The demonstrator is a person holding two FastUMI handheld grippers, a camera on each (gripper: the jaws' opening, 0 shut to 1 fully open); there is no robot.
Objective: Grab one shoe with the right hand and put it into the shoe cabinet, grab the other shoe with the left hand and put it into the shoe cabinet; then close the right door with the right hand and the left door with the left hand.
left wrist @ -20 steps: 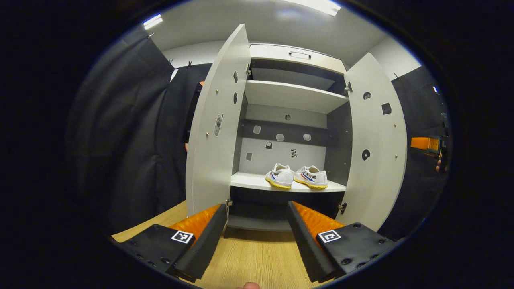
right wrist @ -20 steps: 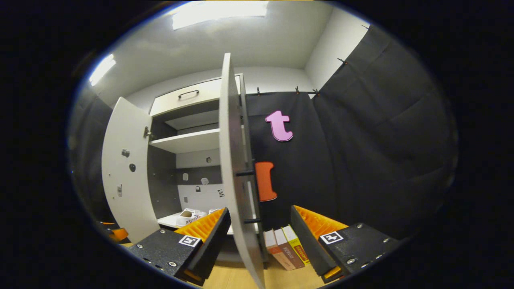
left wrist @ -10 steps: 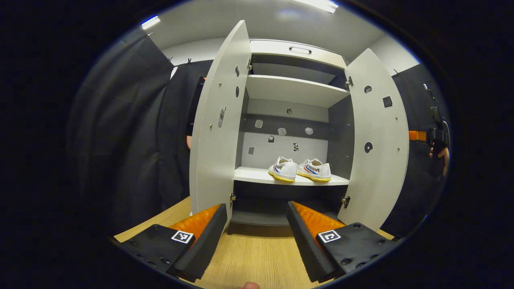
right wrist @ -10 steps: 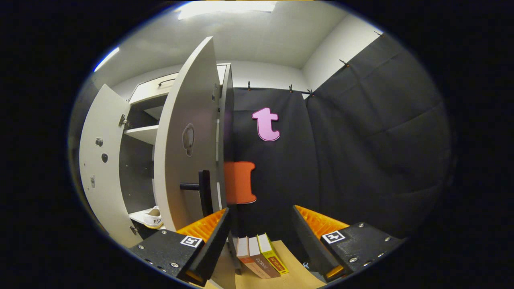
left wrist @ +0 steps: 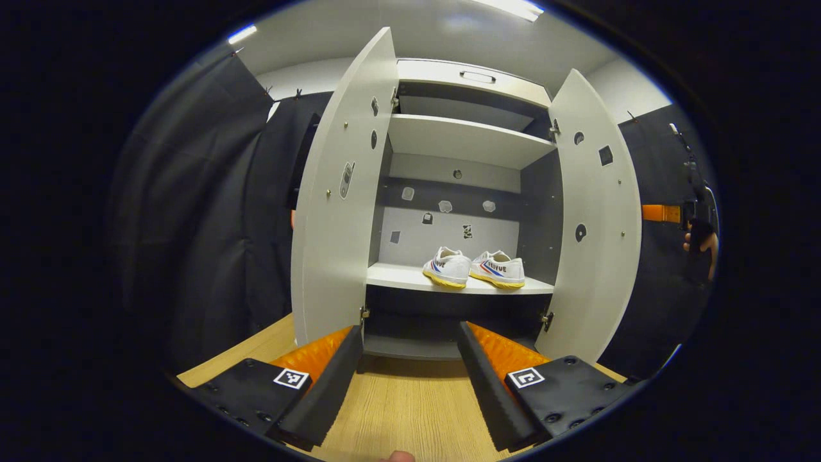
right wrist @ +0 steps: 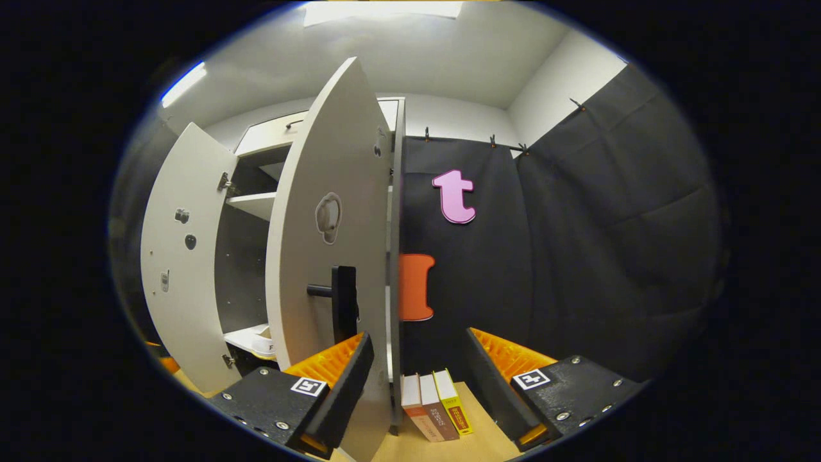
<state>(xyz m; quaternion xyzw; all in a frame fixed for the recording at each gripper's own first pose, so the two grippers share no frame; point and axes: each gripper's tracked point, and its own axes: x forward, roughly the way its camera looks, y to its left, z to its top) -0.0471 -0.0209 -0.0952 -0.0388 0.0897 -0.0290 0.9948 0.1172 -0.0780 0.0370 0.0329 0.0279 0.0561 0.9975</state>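
Books upright on floor beside right door, behind right gripper.

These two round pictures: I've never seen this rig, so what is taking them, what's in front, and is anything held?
A person holds a two-finger tool in each hand; a camera rides on each tool and looks along its fingers. In the left gripper view, the left tool is open and holds nothing, facing a shoe cabinet with both doors open. Two shoes sit side by side on its lower shelf. At the right edge, a hand holds the other tool. In the right gripper view, the right tool, also open and holding nothing, is near the right door and its handle. Books stand on the floor.
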